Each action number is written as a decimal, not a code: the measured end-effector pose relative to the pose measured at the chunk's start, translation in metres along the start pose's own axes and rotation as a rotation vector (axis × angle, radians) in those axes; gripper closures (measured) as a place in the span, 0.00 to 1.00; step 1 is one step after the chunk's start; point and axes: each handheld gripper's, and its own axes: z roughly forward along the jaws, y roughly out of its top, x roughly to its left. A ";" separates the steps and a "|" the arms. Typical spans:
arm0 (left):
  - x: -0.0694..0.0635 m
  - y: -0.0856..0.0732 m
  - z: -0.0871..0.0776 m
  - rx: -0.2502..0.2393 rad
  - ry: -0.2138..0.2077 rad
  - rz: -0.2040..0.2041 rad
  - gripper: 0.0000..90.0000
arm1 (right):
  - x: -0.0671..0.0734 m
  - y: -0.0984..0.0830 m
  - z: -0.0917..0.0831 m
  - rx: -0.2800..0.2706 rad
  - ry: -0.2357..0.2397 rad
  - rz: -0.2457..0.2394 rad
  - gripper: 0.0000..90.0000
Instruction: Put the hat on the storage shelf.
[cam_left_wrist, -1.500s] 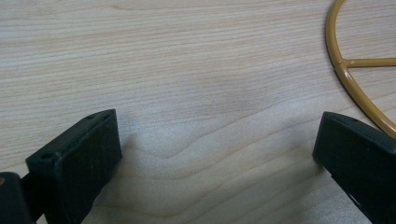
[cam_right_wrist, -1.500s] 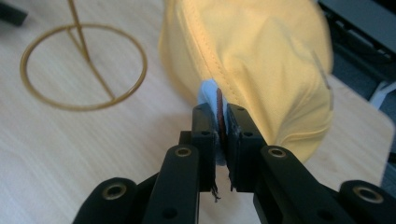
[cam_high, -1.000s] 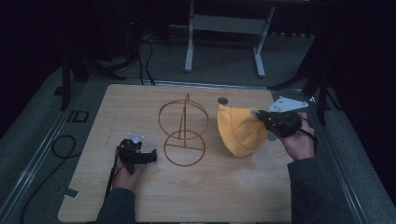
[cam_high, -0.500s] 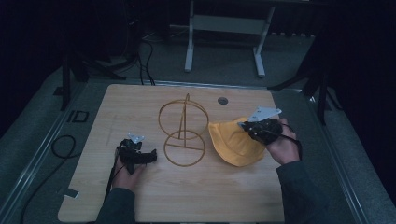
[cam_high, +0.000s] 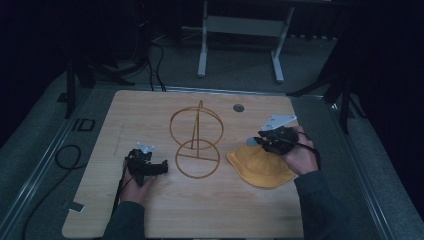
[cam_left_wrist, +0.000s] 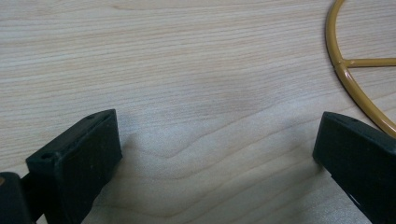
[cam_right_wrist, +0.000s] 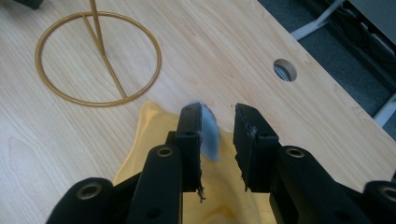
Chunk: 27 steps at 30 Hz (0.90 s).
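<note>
A yellow bucket hat (cam_high: 260, 167) lies flat on the wooden table (cam_high: 150, 110), right of a gold wire stand (cam_high: 196, 145). My right gripper (cam_high: 256, 141) hovers over the hat's far edge. Its jaws have just been opening; in the right gripper view a gap shows between them, and a blue-grey tag (cam_right_wrist: 208, 133) of the hat (cam_right_wrist: 152, 140) sits against the left jaw. The right gripper (cam_right_wrist: 218, 116) points toward the stand's base ring (cam_right_wrist: 98, 58). My left gripper (cam_high: 162, 167) rests on the table left of the stand. The left gripper (cam_left_wrist: 217, 135) is open and holds nothing, with the ring (cam_left_wrist: 348, 70) at its right.
A round cable hole (cam_high: 238, 107) lies in the table behind the hat. A black cable (cam_high: 65, 155) loops on the floor at the left. A grey metal frame (cam_high: 240, 30) stands beyond the table's far edge.
The right hand brought the hat down and leftward from an upright hold to lying flat on the table. The left hand stayed put.
</note>
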 end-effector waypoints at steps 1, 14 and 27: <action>0.000 0.000 0.000 0.000 0.000 0.000 0.01 | -0.001 0.000 -0.001 0.001 0.003 0.001 0.80; 0.000 0.000 0.000 0.000 0.000 0.000 0.01 | -0.011 -0.006 -0.007 0.051 0.011 -0.010 0.75; 0.000 0.000 0.000 0.000 0.000 0.000 0.01 | -0.015 -0.009 -0.009 0.131 0.015 -0.060 0.74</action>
